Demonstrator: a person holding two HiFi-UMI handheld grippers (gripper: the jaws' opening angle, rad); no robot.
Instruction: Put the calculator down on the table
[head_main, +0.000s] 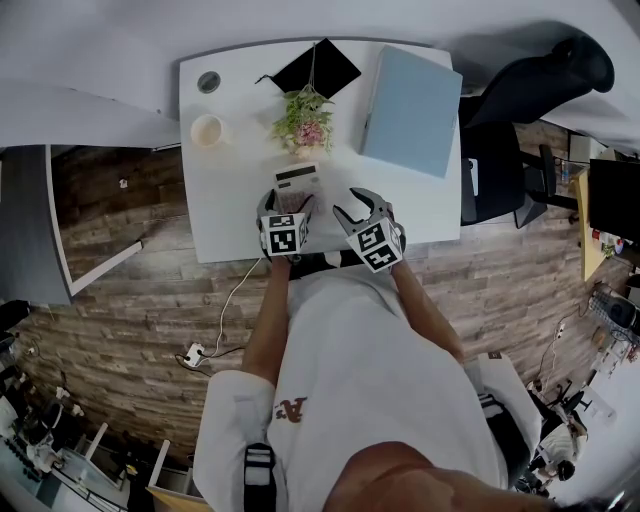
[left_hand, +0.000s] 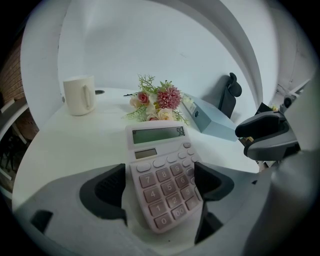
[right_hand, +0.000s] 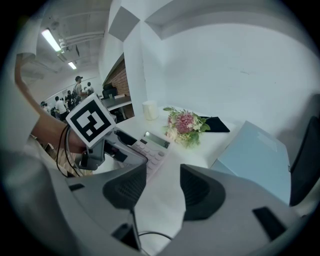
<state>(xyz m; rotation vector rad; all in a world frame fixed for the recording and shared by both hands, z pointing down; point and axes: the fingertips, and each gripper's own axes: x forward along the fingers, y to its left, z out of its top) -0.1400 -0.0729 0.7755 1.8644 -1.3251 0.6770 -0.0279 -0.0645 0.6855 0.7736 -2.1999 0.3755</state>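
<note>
Calculator (left_hand: 162, 172) is lying face up on the white counter (head_main: 230, 210), near the front edge, with its display end pointing toward the flowers. Judging from this, the placing is all but done.

From left to right:

- **Mug:** A cream mug (head_main: 207, 130) is standing toward the far left corner, well apart from the work.
- **Left gripper:** The left gripper (head_main: 290, 203) is angling down over the calculator. Its jaws are standing wide apart, one along each long side of the keypad. A sliver of gap is showing at the left pad, and the right pad is sitting just beside the outer keys. The pads appear not to be pressing, which suits a release with the counter carrying the weight.
- **Flowers:** A bunch of pink flowers (head_main: 303, 122) is sitting just beyond the display, probably leaving the near strip as the free landing spot.
- **Right gripper:** The right gripper (head_main: 362, 207) is hovering beside its partner. Its jaws are standing apart with only bare counter between them, seemingly keeping out of the way.
- **Box:** A pale blue box (head_main: 412, 95) is lying at the far right, clear of both grippers.
</note>
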